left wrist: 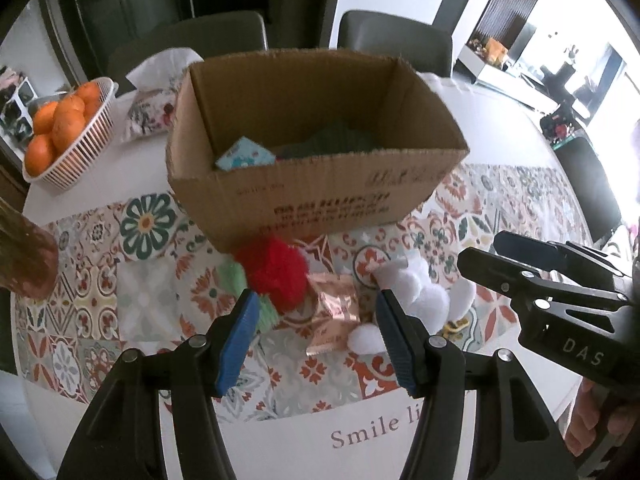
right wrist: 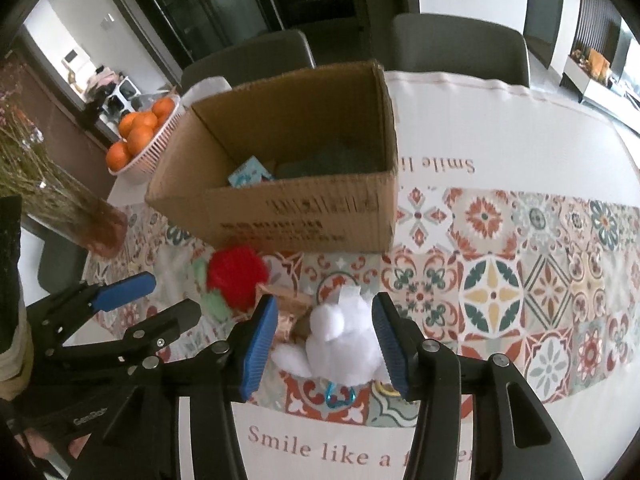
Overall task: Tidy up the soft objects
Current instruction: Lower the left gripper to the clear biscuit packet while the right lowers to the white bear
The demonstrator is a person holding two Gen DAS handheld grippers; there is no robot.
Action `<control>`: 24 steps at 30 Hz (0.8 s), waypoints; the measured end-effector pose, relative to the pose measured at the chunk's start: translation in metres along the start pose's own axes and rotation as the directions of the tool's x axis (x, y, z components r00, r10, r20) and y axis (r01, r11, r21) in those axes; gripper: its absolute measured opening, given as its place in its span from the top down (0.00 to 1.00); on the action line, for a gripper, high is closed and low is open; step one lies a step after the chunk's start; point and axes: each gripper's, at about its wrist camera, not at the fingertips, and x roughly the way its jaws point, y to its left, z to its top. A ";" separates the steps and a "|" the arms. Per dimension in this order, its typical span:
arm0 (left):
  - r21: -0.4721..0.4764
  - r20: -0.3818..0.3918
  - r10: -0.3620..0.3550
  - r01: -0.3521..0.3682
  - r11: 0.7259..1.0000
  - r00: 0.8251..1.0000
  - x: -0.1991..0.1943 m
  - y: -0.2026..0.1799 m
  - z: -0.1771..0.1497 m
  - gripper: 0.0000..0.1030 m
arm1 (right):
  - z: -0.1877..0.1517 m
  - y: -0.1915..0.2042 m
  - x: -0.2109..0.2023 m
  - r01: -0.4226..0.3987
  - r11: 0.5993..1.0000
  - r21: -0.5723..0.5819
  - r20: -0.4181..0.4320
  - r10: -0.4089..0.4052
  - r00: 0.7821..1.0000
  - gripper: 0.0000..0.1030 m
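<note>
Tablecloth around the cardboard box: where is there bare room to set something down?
Free: the cloth right of the cardboard box, and the white strip by the "Smile" lettering. Crowded: in front of the box, with the red pompom and white plush.

1. The cardboard box (left wrist: 316, 184) hid most of the dark green item (left wrist: 340, 142) behind its near wall.
2. The red pompom (right wrist: 236, 276) covered part of the pale green piece (right wrist: 214, 304).
3. Box print was too blurred to read.
4. The right gripper (left wrist: 476, 258) was cut off at the left view's right edge.
</note>
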 end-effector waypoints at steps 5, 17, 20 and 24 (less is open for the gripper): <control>0.003 -0.043 -0.016 0.016 1.000 0.999 0.014 0.001 -0.007 0.42 | -0.006 -0.004 0.013 0.001 1.000 0.001 -0.049 -0.001 0.999 0.45; 0.004 -0.122 -0.084 0.086 0.996 0.989 0.051 0.003 -0.019 0.42 | -0.016 -0.017 0.055 -0.047 0.997 0.060 -0.173 0.056 0.983 0.45; 0.010 -0.125 -0.095 0.097 0.995 0.988 0.058 0.004 -0.020 0.42 | -0.018 -0.020 0.063 -0.054 0.996 0.069 -0.187 0.067 0.980 0.40; 0.014 -0.133 -0.104 0.106 0.994 0.986 0.068 0.005 -0.021 0.42 | -0.021 -0.025 0.073 -0.052 0.995 0.084 -0.200 0.068 0.977 0.39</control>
